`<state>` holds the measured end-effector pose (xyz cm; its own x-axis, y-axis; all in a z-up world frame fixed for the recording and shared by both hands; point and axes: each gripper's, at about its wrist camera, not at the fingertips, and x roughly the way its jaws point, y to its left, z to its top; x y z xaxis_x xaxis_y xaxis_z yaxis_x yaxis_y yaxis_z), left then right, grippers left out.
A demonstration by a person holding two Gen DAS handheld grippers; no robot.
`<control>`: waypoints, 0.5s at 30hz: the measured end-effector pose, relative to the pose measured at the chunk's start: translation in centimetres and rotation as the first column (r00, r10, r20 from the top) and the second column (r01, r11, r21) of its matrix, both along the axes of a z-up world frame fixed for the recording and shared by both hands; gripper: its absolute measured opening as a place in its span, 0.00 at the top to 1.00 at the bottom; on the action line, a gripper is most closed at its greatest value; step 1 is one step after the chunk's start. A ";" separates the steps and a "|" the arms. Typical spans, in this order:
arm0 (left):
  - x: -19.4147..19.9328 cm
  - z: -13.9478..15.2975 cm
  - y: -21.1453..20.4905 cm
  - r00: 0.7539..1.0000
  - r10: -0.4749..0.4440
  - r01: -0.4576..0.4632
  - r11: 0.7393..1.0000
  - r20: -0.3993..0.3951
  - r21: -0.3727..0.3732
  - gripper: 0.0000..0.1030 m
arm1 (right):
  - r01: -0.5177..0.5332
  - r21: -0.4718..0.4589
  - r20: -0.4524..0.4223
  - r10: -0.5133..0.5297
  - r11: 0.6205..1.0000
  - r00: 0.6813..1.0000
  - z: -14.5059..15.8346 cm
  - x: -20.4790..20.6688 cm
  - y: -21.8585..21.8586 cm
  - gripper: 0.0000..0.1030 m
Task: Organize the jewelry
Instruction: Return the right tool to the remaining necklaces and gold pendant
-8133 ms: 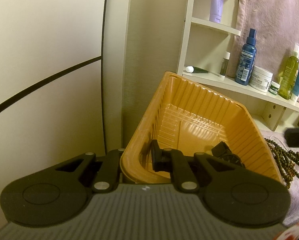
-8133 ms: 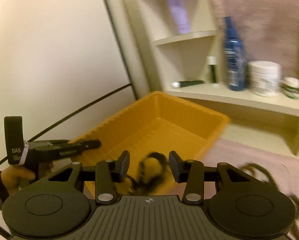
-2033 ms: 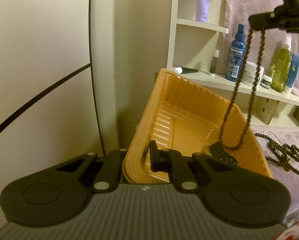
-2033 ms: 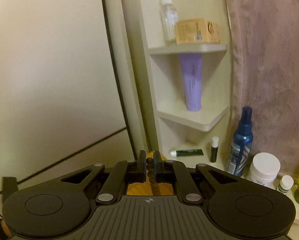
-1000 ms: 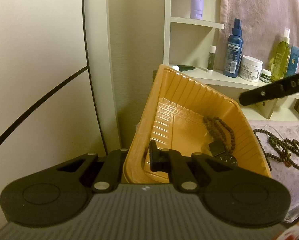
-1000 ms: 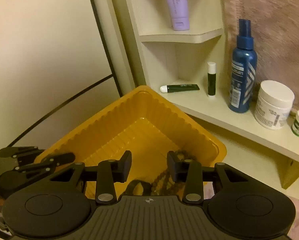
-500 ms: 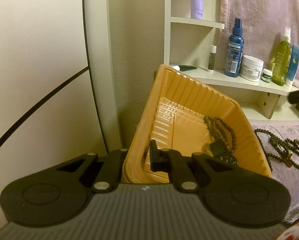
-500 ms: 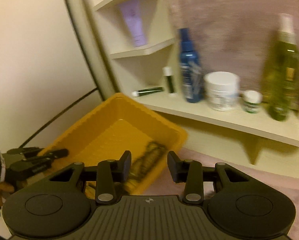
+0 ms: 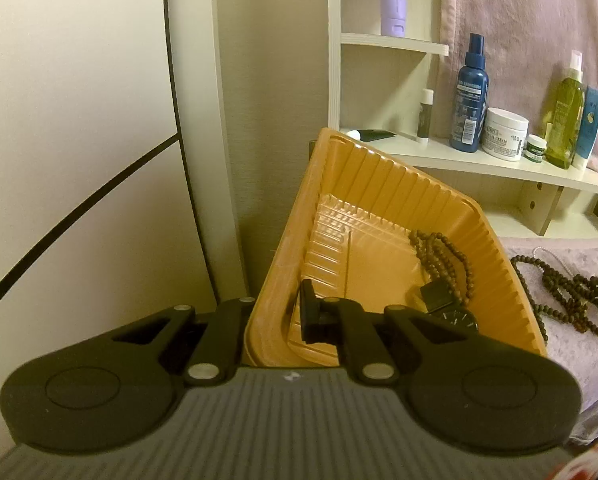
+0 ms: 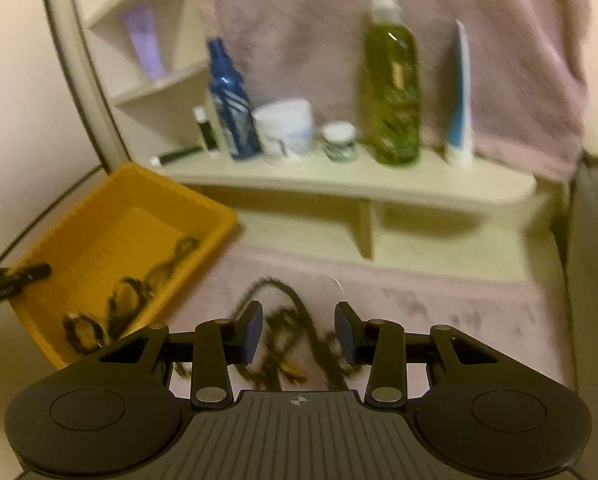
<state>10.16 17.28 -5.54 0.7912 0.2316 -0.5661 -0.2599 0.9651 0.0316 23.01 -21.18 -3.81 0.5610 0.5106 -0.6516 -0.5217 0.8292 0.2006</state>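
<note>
Clamping the near rim of the orange tray, the left gripper has its jaws closed on that plastic edge, one finger outside and one inside. Within the tray lie a string of brown beads and a black watch. Just beside it, more beads sprawl on the pale pink cloth. The right gripper hangs above them, jaws partly open and holding nothing. Beyond stands a cream shelf against a hanging pink towel, carrying a blue spray bottle, a green bottle, and a white jar marked "CREAM"; its other lettering is too small to read.
</note>
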 end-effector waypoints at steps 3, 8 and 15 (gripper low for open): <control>0.1 0.0 -0.1 1.000 0.001 -0.001 1.000 -0.002 0.002 0.92 | 0.007 -0.049 -0.022 -0.008 0.999 1.000 -1.3 -0.4 -0.6 0.61; 0.1 0.0 -0.1 1.000 0.000 0.000 1.000 -0.001 0.007 0.92 | -0.015 -0.111 -0.043 0.010 0.994 0.999 -3.3 -0.7 -0.4 0.61; 0.1 -0.1 -0.1 1.000 -0.002 0.002 1.000 -0.001 0.011 0.92 | -0.053 -0.151 -0.034 0.049 0.987 0.998 -4.9 -0.4 0.2 0.61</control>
<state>10.22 17.16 -5.60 0.7910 0.2363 -0.5644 -0.2583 0.9651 0.0420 22.60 -20.95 -8.66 0.5159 0.4321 -0.7397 -0.5599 0.8236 0.0907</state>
